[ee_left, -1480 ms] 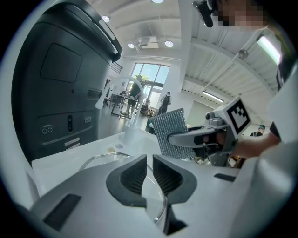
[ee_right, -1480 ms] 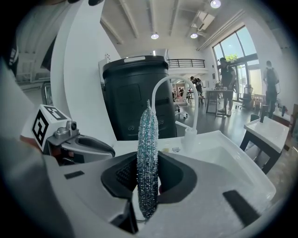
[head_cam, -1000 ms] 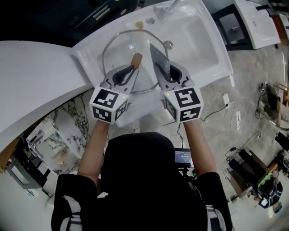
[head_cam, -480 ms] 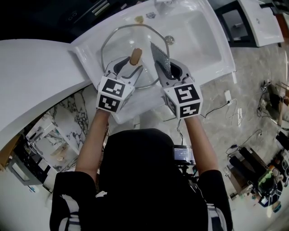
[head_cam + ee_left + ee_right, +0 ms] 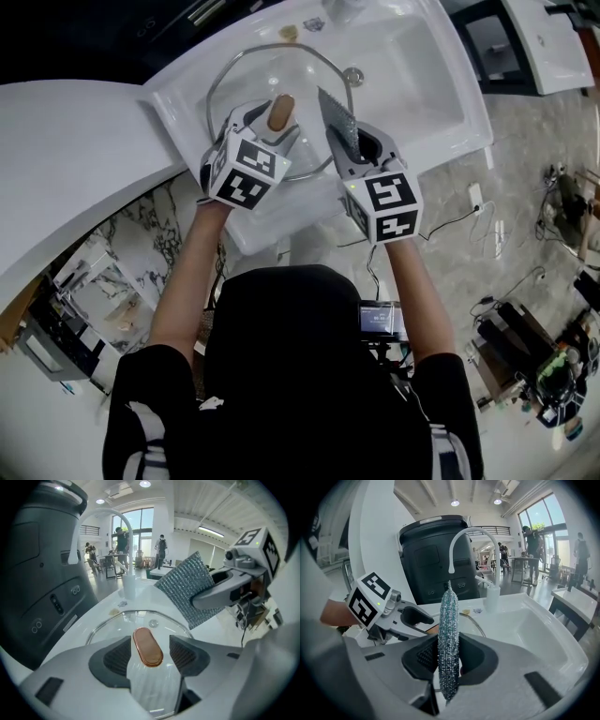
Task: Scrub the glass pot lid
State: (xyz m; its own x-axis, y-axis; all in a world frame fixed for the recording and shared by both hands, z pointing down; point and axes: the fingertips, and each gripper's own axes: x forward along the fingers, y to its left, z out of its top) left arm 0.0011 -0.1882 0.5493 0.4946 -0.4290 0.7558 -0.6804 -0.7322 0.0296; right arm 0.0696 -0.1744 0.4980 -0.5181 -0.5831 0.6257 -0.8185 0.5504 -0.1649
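Glass lid (image 5: 246, 82) fills the sink's (image 5: 427, 89) left half, left gripper (image 5: 150, 654) just opened astride its knob (image 5: 147, 645), right gripper (image 5: 449, 663) clamping scrubber (image 5: 449, 625).

Left tool (image 5: 150, 660) jaws just opened astride knob (image 5: 147, 645); right tool (image 5: 449, 660) pinches scrubber (image 5: 449, 625).

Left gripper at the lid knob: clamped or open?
Open. The left gripper has just been opening its jaws; in its own view the wooden knob stands between the pads, with gaps on both sides.
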